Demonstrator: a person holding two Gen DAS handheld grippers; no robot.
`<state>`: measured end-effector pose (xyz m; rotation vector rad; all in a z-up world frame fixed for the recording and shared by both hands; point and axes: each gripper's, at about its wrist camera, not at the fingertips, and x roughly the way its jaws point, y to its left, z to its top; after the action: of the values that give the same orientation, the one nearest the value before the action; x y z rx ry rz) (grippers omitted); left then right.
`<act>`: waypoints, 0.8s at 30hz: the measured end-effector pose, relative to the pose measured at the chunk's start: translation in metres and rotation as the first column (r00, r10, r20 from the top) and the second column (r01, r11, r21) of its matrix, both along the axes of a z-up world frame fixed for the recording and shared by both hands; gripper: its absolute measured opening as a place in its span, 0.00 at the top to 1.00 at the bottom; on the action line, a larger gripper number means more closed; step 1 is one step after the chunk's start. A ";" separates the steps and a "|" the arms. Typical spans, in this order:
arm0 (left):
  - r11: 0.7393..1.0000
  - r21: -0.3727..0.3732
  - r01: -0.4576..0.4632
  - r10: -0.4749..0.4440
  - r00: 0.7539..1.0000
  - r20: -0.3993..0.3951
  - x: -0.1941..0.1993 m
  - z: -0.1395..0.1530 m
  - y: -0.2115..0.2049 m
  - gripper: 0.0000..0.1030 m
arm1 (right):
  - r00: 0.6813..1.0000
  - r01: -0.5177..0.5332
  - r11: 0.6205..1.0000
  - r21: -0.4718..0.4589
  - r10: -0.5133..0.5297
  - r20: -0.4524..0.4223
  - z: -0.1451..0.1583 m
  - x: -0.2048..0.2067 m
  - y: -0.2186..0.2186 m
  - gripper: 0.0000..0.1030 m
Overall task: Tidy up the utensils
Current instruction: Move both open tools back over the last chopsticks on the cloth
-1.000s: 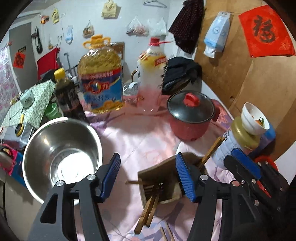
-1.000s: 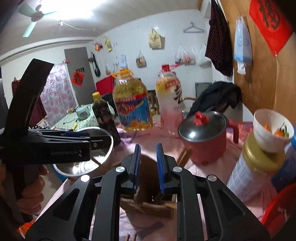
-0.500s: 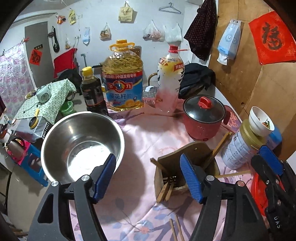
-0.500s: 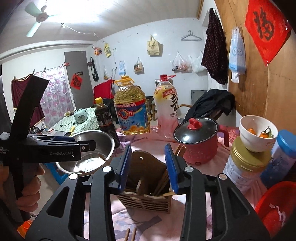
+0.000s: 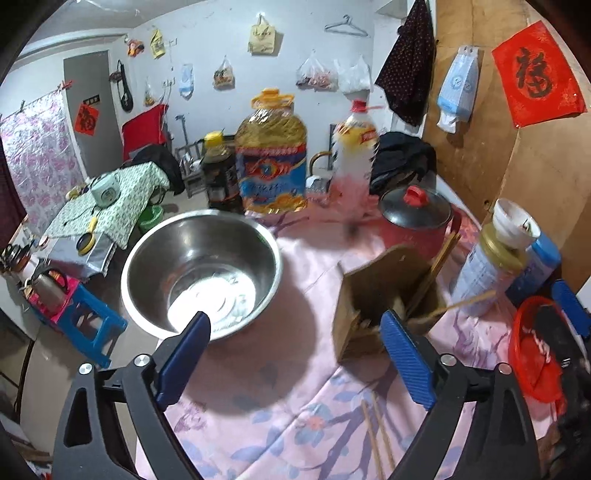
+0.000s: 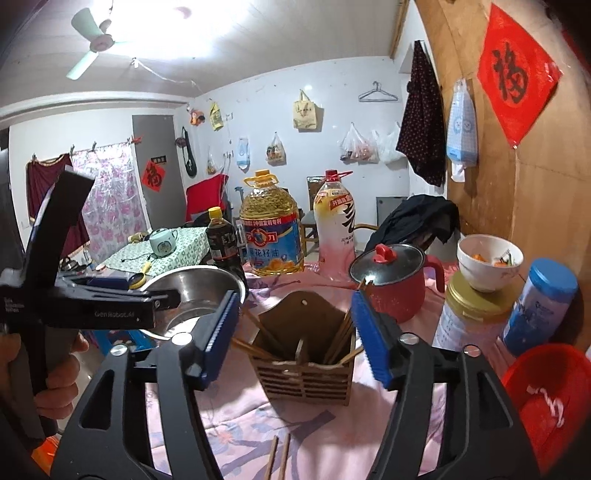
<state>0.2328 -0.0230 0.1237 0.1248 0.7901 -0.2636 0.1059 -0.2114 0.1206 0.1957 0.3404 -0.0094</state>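
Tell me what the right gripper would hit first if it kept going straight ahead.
Probably the wooden chopstick holder, which sits directly ahead between the opening jaws of the right gripper; nothing is between them yet, though depth is unclear.

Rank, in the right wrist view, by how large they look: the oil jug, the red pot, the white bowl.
1. oil jug
2. red pot, nearly alike, so unsure
3. white bowl, clearly smallest

A ceiling light [image 6: 166, 26] blows out to white glare in the right wrist view. The steel bowl [image 5: 201, 273] shows a bright reflection and casts a soft shadow. Motion blur smears the left wrist view; fisheye distortion bends both frames' dark edges.
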 end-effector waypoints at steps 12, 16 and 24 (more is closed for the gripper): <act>0.992 0.082 -0.096 0.115 0.957 -0.268 -0.029 -0.135 0.072 0.07 | 0.951 0.188 0.982 -0.016 -0.186 -0.247 -0.095 -0.041 0.029 0.11; 0.985 0.133 -0.113 0.152 0.928 -0.341 -0.038 -0.172 0.096 0.07 | 0.915 0.238 0.971 -0.024 -0.233 -0.330 -0.118 -0.060 0.025 0.09; 0.987 0.152 -0.049 0.106 0.913 -0.394 -0.061 -0.206 0.108 0.07 | 0.860 0.284 0.958 -0.033 -0.269 -0.434 -0.140 -0.103 0.040 0.07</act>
<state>0.1718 0.0850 -0.0824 0.1727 1.2220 -0.1588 0.0027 -0.1717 -0.0192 0.2744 0.7593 -0.3388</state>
